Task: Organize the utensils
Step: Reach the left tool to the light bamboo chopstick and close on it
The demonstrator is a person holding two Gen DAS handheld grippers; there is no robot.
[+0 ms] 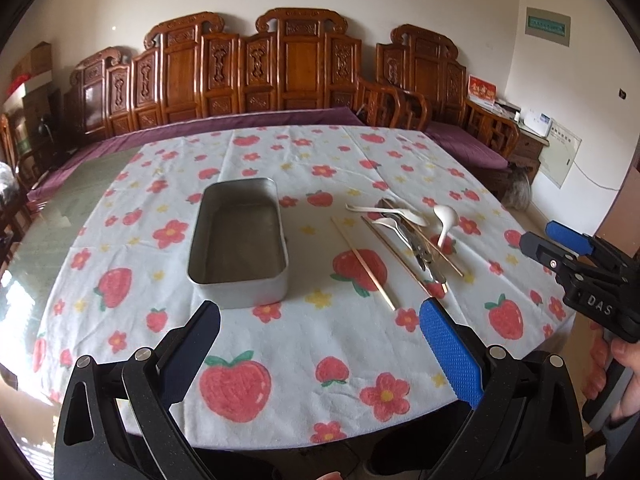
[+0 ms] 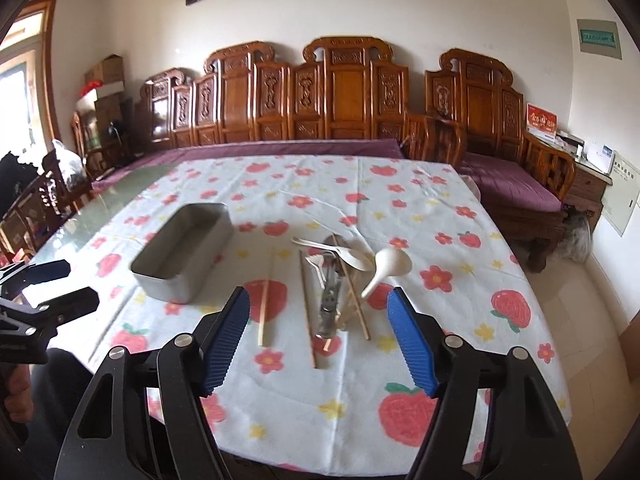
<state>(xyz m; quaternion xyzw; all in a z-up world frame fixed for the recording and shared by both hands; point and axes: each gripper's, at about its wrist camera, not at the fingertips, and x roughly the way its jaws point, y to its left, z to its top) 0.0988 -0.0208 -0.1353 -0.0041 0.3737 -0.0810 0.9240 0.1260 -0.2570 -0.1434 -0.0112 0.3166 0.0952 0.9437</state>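
Note:
An empty rectangular metal tin [image 1: 240, 292] [image 2: 164, 288] sits left of centre on the strawberry-print tablecloth [image 1: 304, 352]. To its right lies a loose pile of utensils: a single chopstick [image 1: 362, 262] [image 2: 264, 308], more chopsticks, metal cutlery [image 1: 420, 248] [image 2: 328, 300], thin white spoons and a white soup spoon [image 1: 444, 220] [image 2: 388, 270]. My left gripper [image 1: 320, 312] hangs open above the near cloth, in front of the tin. My right gripper [image 2: 318, 298] is open with nothing between its fingers, just short of the pile. Each gripper shows at the edge of the other's view.
The cloth ends at the table's near edge [image 2: 320, 468]; bare glass tabletop [image 2: 120, 188] shows at the far left. A carved wooden bench [image 1: 300, 64] with purple cushions runs behind the table. A hand [image 1: 628, 356] holds the right gripper's handle.

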